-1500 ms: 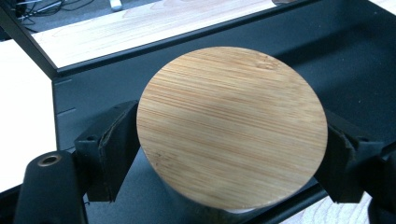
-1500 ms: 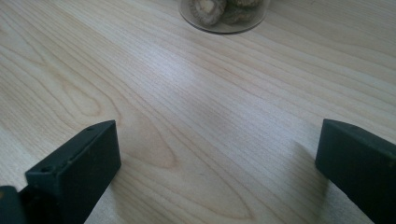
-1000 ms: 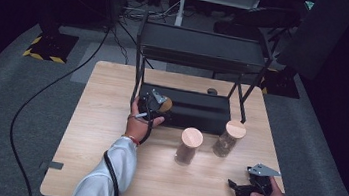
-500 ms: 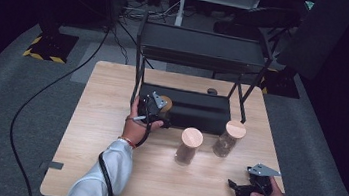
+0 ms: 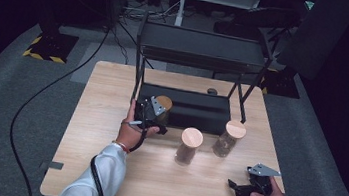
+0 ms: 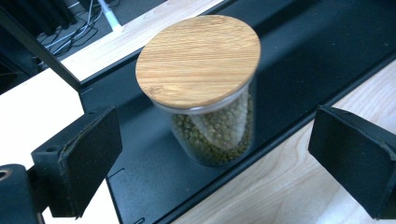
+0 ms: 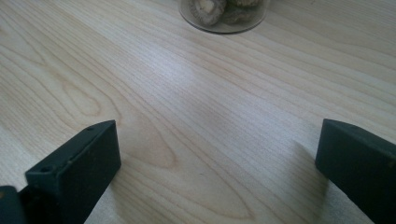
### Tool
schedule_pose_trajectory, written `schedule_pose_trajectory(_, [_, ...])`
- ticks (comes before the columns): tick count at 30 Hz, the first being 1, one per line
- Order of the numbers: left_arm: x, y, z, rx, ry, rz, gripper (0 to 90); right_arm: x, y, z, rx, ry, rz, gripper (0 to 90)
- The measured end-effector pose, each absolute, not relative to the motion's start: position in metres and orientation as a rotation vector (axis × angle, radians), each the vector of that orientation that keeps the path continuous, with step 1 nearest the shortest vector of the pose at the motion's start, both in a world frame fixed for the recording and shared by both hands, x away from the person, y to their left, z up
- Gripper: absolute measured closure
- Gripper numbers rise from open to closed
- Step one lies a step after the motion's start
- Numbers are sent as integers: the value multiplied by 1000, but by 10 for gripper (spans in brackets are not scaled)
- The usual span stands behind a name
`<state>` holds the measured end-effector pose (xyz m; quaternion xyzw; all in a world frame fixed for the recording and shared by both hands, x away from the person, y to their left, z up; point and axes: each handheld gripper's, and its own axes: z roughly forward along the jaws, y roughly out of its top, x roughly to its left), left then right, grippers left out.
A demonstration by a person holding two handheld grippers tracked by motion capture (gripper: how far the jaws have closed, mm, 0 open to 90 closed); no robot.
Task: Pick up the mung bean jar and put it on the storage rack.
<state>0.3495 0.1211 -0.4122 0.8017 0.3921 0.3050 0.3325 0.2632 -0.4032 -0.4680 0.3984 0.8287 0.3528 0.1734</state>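
I am hovering my left gripper [image 6: 212, 154], jaws spread, around the bamboo-lidded glass jar of green beans [image 6: 210, 93] on the black metal shelf [image 6: 299, 60], probably releasing it, while my right gripper [image 7: 217, 163] is idling wide open over the pale wooden table [image 7: 196, 93]

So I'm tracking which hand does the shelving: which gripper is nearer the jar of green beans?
Left. The left gripper sits right at the jar of green beans on the rack's bottom shelf, jaws open around it. The right gripper rests far away by the table's near edge.
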Motion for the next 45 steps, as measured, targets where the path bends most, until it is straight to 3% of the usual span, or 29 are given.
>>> schedule_pose_trajectory(21, [315,140,-415,2153,924,825,23,263,-403,-468,1130,2350,1001,0])
schedule_pose_trajectory(45, [275,166,-430,2170,923,827,23,263,-403,-468,1129,2350,1001,0])
